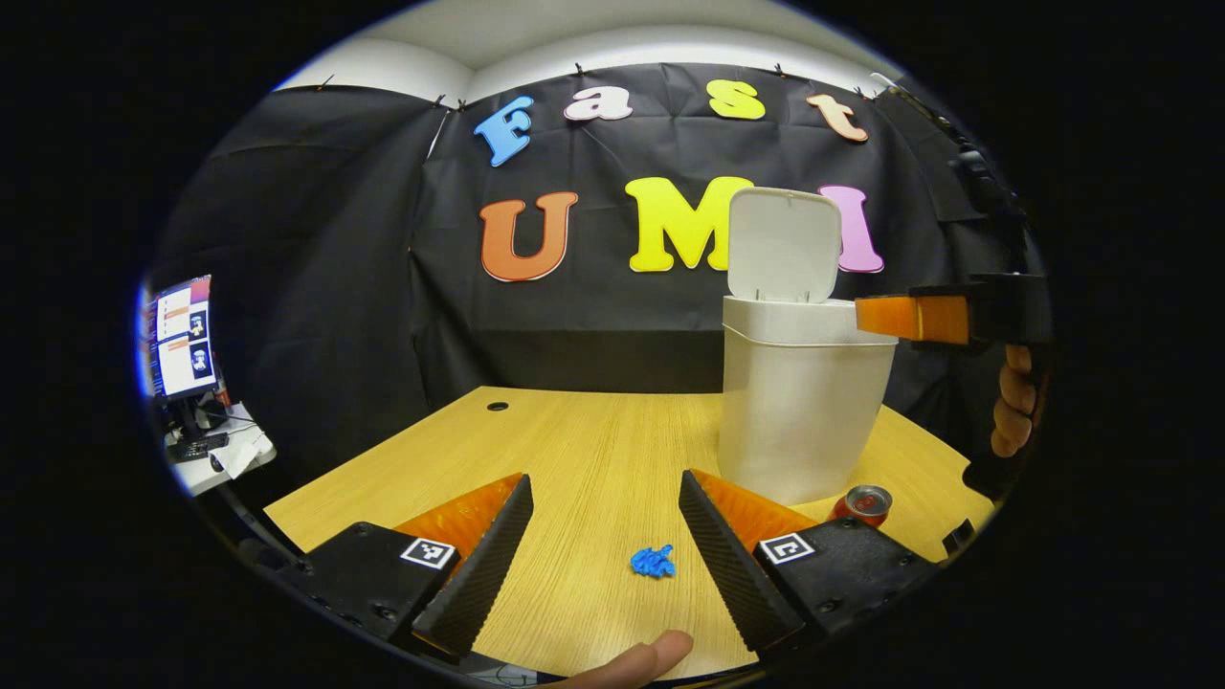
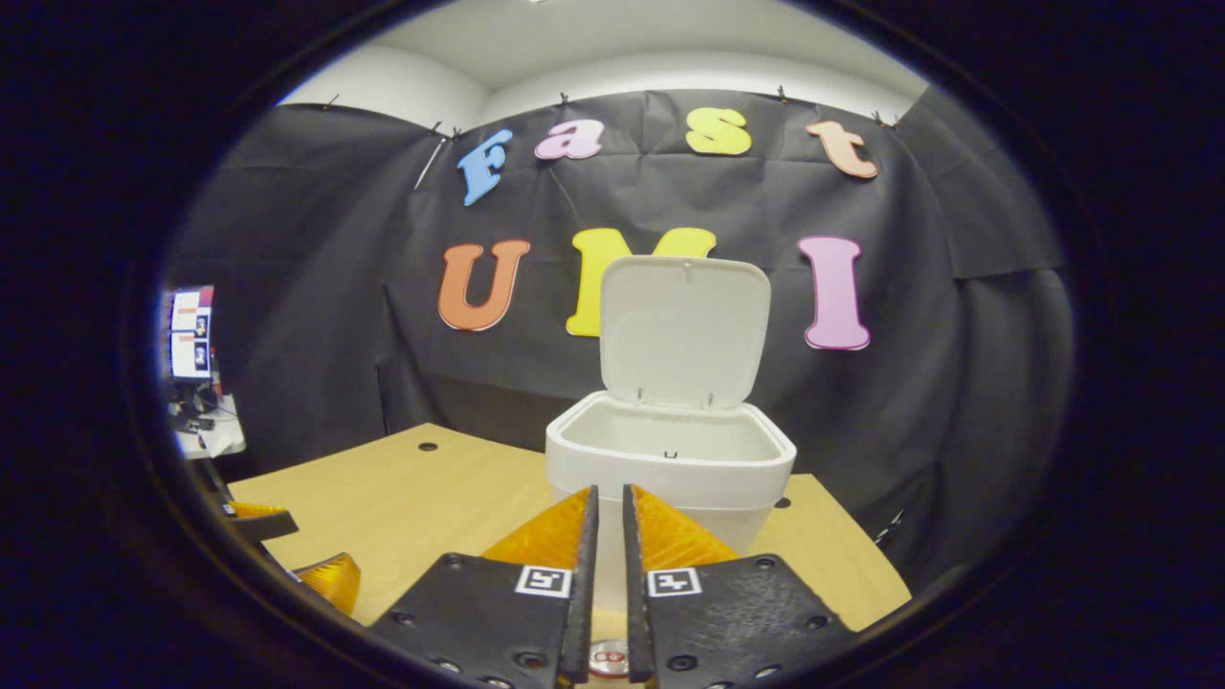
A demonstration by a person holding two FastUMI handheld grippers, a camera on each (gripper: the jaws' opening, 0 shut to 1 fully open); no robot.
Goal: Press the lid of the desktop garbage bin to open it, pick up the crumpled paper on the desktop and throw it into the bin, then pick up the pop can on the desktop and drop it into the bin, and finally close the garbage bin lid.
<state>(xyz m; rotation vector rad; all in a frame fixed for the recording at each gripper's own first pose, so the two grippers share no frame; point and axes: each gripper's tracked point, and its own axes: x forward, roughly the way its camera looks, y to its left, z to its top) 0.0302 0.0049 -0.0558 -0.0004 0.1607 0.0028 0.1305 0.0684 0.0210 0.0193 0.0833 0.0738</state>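
White plastic bin w/ lid up, left gripper spread above blue crumpled paper, red pop can beside bin, right gripper nearly pressed together, holding nothing.

The left gripper view sat low over the counter, facing the booth wall, the bin off to its right. The right gripper view looked from higher and nearer — down into the open bin — and both shared it.

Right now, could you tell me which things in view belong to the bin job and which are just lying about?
Belongs to the job:
garbage bin, its lid up
crumpled paper
pop can
left gripper, open
right gripper, shut

Just lying about:
monitor
side desk with clutter
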